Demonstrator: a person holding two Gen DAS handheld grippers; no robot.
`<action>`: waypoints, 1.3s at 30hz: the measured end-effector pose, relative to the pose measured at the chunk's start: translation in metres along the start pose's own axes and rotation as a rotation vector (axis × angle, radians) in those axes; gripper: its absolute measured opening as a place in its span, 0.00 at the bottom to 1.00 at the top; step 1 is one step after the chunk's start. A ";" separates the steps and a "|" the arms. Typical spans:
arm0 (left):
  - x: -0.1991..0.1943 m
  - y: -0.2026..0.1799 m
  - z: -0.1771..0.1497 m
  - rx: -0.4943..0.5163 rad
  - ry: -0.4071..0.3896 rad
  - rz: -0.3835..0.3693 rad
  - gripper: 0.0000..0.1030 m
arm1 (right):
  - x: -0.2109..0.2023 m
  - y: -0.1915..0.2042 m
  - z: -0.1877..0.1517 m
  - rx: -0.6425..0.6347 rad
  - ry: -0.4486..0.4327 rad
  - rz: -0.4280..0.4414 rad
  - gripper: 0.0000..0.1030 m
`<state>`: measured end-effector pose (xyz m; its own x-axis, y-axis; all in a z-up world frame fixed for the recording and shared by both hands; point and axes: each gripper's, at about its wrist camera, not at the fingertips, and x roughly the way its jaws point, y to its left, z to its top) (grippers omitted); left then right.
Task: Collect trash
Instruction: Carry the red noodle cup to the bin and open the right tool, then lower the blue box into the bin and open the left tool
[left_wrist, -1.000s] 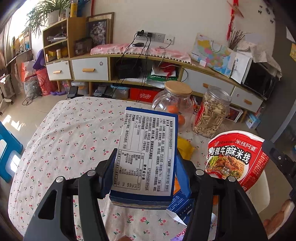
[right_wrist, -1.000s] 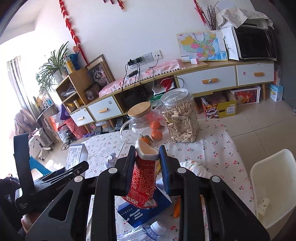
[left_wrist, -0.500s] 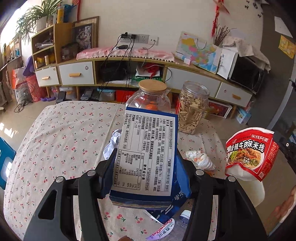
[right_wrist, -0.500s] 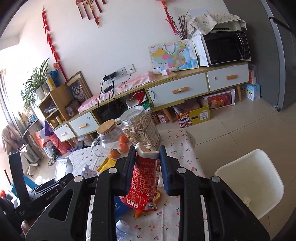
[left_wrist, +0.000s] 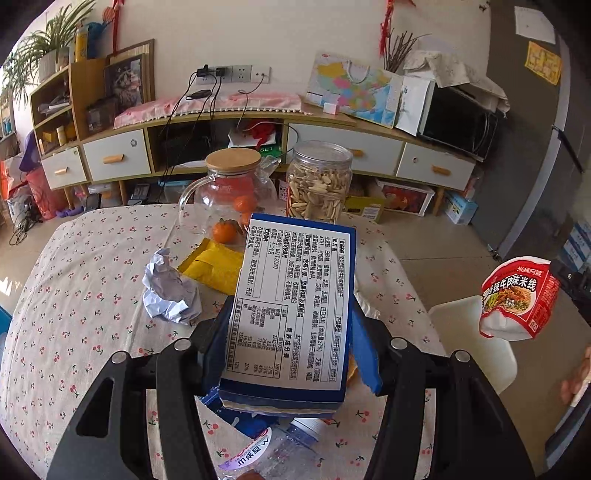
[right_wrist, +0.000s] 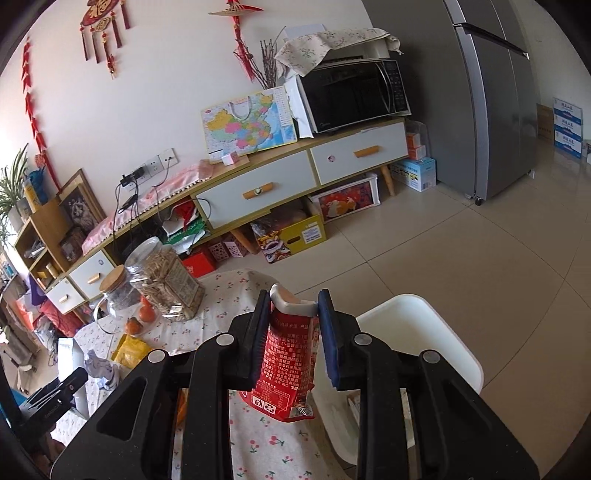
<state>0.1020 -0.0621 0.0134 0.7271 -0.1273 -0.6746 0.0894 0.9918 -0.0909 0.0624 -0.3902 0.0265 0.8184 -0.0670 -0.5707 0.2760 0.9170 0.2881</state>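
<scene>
My left gripper (left_wrist: 291, 332) is shut on a blue snack box (left_wrist: 295, 302) with a white label, held above the table. My right gripper (right_wrist: 293, 325) is shut on a red instant-noodle cup (right_wrist: 290, 362), squashed between the pads and held over the table's right edge; the cup also shows at the right of the left wrist view (left_wrist: 517, 299). On the cherry-print tablecloth (left_wrist: 74, 295) lie a crumpled paper ball (left_wrist: 168, 291), a yellow wrapper (left_wrist: 218, 266) and a clear plastic bottle (left_wrist: 280, 450) under the box.
A glass jug with a wooden lid (left_wrist: 229, 192), oranges (left_wrist: 224, 230) and a jar of seeds (left_wrist: 317, 181) stand at the table's far side. A white chair (right_wrist: 413, 354) stands to the right. A sideboard (right_wrist: 295, 173) with a microwave (right_wrist: 354, 96) lines the wall.
Both grippers have swung to the right with their loads. The noodle cup has moved out past the table's right edge toward the white chair. The paper ball and yellow wrapper have come into view.
</scene>
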 end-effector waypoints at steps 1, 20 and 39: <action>0.001 -0.007 -0.001 0.008 0.001 -0.010 0.55 | 0.004 -0.008 -0.001 0.009 0.014 -0.026 0.25; 0.036 -0.171 -0.015 0.108 0.107 -0.257 0.55 | -0.021 -0.110 0.009 0.193 0.005 -0.382 0.89; 0.064 -0.249 -0.027 0.149 0.230 -0.359 0.56 | -0.038 -0.138 0.016 0.269 -0.033 -0.417 0.91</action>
<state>0.1076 -0.3174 -0.0271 0.4638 -0.4445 -0.7663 0.4173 0.8727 -0.2536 0.0019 -0.5203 0.0210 0.6250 -0.4228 -0.6562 0.7000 0.6757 0.2314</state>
